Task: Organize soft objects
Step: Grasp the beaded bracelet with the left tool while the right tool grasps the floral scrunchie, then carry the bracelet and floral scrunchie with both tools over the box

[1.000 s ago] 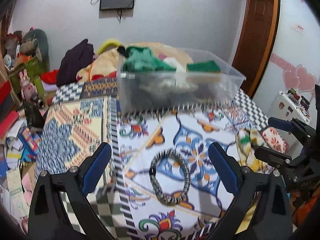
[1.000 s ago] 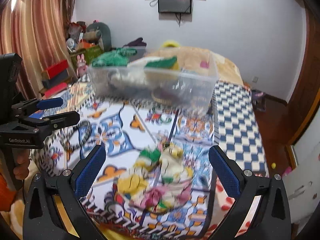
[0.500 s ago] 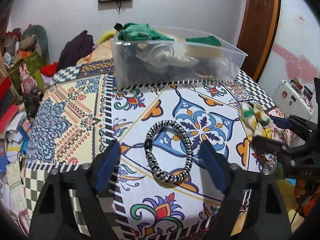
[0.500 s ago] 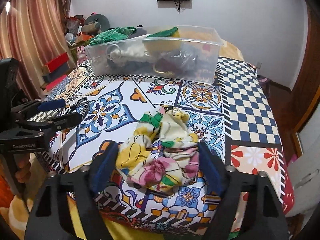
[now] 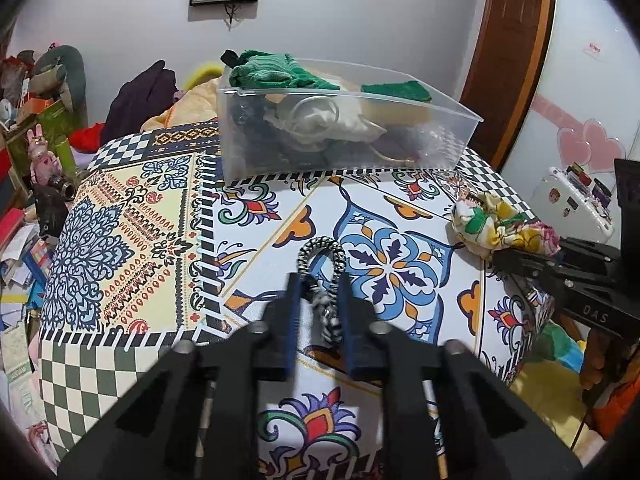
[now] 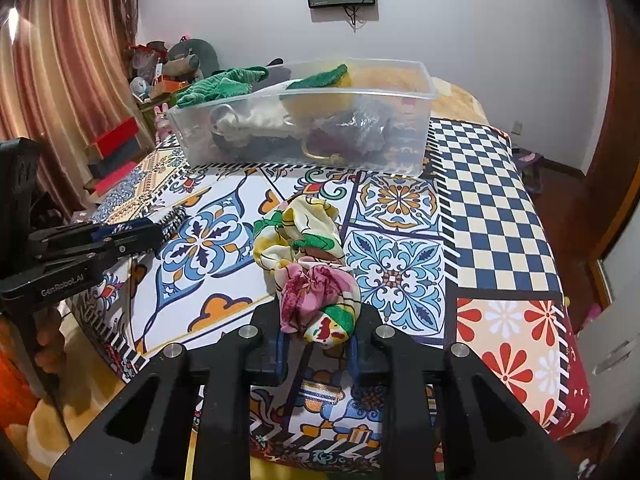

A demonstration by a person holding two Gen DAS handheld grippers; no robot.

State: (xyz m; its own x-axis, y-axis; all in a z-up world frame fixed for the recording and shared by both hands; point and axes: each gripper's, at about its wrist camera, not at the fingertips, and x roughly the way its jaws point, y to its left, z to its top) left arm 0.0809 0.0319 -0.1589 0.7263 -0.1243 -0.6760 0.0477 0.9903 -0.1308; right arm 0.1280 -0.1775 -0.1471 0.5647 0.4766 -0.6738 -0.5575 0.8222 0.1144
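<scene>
A black-and-white braided band (image 5: 320, 248) lies on the patterned bed cover (image 5: 132, 240). My left gripper (image 5: 319, 286) is shut on its near part, jaws just closing, blue pads pressing both sides. A floral fabric scrunchie (image 6: 308, 256) lies further right. My right gripper (image 6: 316, 344) is shut on its near end, the cloth bunched between the pads. Each gripper also shows in the other view: the left gripper (image 6: 156, 232) on the band (image 6: 174, 216), the right gripper (image 5: 504, 260) at the scrunchie (image 5: 496, 224).
A clear plastic bin (image 5: 440, 152) holding green cloths and other soft items stands at the far side of the bed. Clutter and toys (image 5: 44, 120) crowd the left; a wooden door (image 5: 508, 48) and a white appliance (image 5: 576, 200) stand right.
Both grippers went from wide open to shut, the left on the braided band, the right on the floral scrunchie. Both views sit lower and closer to the bed.
</scene>
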